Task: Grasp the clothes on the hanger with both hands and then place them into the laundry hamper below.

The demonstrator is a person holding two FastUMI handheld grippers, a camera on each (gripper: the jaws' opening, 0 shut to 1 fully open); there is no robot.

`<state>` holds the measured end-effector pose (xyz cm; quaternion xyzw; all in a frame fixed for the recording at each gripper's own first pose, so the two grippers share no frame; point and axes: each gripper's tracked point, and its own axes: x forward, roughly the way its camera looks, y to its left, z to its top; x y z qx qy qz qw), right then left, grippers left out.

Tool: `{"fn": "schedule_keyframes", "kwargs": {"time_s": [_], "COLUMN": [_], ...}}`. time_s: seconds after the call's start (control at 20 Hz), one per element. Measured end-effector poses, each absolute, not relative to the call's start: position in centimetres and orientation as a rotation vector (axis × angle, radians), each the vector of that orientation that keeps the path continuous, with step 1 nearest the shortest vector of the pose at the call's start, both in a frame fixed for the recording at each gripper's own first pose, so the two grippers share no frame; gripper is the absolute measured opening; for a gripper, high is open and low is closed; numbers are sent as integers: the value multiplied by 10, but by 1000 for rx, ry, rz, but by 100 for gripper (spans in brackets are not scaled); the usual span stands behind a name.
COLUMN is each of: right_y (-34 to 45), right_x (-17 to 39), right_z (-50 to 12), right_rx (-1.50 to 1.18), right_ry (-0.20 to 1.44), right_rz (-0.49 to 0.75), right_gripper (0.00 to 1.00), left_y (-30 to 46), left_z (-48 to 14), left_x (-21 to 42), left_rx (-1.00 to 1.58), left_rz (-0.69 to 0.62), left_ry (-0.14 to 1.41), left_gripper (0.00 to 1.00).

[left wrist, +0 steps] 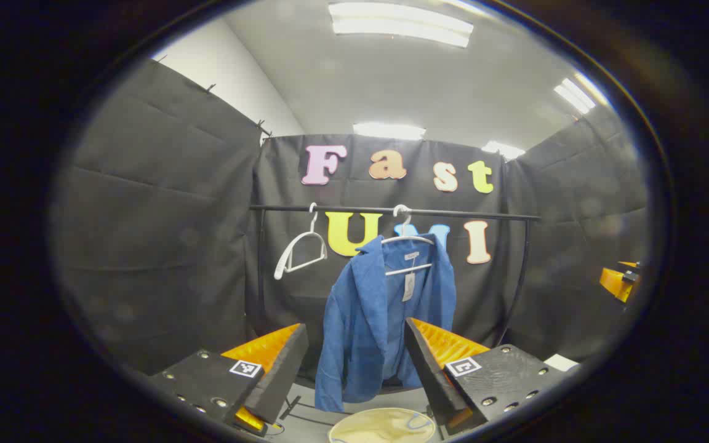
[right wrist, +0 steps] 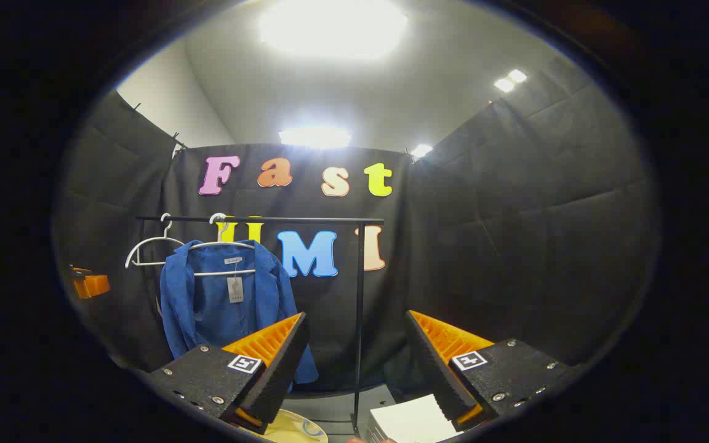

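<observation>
Hanging from a black rail (left wrist: 391,211) between black cloth walls (left wrist: 157,246), the blue jacket (left wrist: 385,307) was untouched; both grippers (left wrist: 354,363) (right wrist: 354,363) were wide.

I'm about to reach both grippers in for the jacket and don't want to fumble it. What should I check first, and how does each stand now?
1. Blue jacket hanging on its white hanger: ok.
2. Left gripper open, aimed at the jacket: ok.
3. Right gripper open: ok.
4. Right gripper aimed at the jacket: not ok, the jacket sits off to its left.
5. Hamper below the jacket: ok, its rim shows.
6. Empty hanger clear of the jacket: ok.
</observation>
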<state>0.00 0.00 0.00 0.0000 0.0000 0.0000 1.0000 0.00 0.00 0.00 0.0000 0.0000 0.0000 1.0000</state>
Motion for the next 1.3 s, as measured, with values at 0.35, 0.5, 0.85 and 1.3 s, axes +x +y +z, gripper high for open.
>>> {"fn": "schedule_keyframes", "kwargs": {"time_s": [0.35,0.5,0.85,1.3], "right_y": [13,21,53,86], "right_x": [2,2,7,63], "right_z": [-7,-8,-5,2], "right_rx": [-8,-11,6,5], "right_ry": [35,40,55,53], "right_rz": [34,45,99,166], "right_gripper": [96,93,96,96], "left_y": [4,4,5,14], "left_z": [-8,-13,-13,-14], "left_x": [-4,-1,5,22], "left_rx": [-6,-5,-31,-22], "left_rz": [9,9,4,51], "left_ry": [8,15,33,91], "left_gripper": [92,92,92,92]}}
